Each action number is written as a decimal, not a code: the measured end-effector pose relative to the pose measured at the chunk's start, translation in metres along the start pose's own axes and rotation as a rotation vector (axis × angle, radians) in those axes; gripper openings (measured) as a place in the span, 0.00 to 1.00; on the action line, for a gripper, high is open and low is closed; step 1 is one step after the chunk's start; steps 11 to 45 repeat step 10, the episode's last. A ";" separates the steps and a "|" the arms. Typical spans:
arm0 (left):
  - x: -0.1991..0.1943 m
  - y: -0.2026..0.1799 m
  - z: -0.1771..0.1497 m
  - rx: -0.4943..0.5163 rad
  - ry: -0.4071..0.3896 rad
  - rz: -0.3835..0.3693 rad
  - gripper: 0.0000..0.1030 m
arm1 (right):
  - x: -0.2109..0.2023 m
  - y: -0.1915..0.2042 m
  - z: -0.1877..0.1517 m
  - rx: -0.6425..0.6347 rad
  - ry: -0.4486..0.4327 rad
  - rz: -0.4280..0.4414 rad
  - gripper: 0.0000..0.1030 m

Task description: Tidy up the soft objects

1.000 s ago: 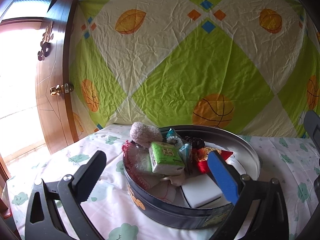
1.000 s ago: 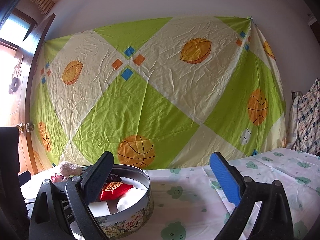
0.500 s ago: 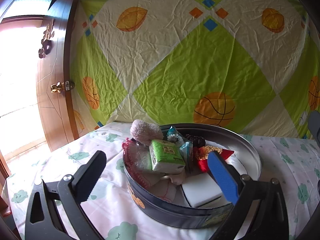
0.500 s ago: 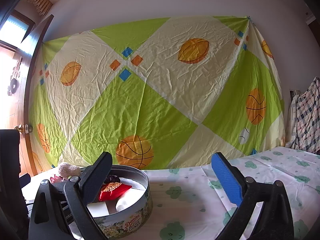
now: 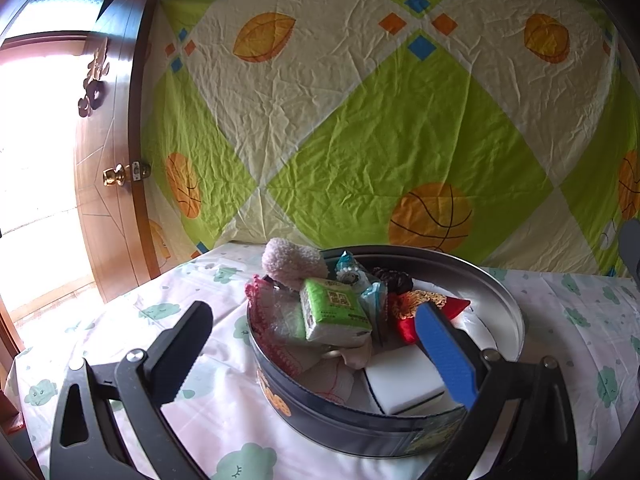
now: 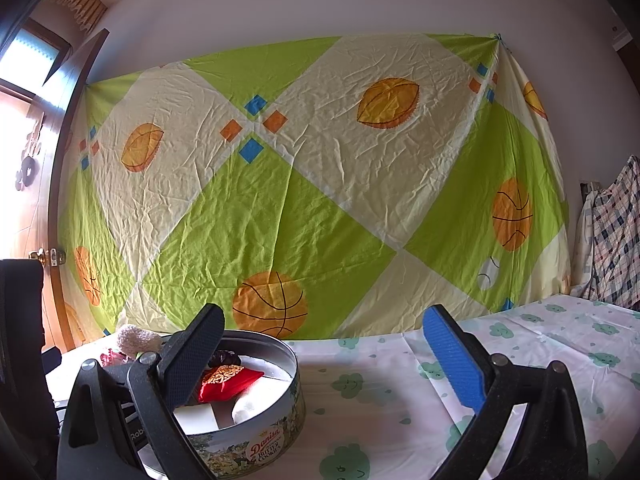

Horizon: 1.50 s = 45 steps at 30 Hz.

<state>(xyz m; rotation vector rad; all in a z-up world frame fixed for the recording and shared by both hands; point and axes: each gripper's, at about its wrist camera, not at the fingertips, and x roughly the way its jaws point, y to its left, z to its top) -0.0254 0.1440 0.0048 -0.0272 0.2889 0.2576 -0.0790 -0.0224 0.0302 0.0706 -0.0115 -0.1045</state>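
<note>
A round cookie tin stands on the table and holds soft things: a green tissue pack, a pink fluffy sock, a red embroidered pouch, a white sponge block and a pink-edged cloth. My left gripper is open and empty, just in front of and above the tin. My right gripper is open and empty, to the right of the tin, where the red pouch and sock show.
The table has a white cloth with green cloud prints. A green and cream sheet with ball prints hangs behind. A wooden door stands at the left. Plaid cloth hangs at the right.
Both grippers have drifted very slightly; nothing else has moved. Both stay open and empty.
</note>
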 end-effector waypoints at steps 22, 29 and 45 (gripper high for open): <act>-0.001 0.000 0.000 -0.005 -0.003 -0.020 1.00 | 0.003 -0.008 0.000 0.028 0.023 -0.030 0.98; -0.001 0.000 0.000 -0.005 -0.003 -0.020 1.00 | 0.003 -0.008 0.000 0.028 0.023 -0.030 0.98; -0.001 0.000 0.000 -0.005 -0.003 -0.020 1.00 | 0.003 -0.008 0.000 0.028 0.023 -0.030 0.98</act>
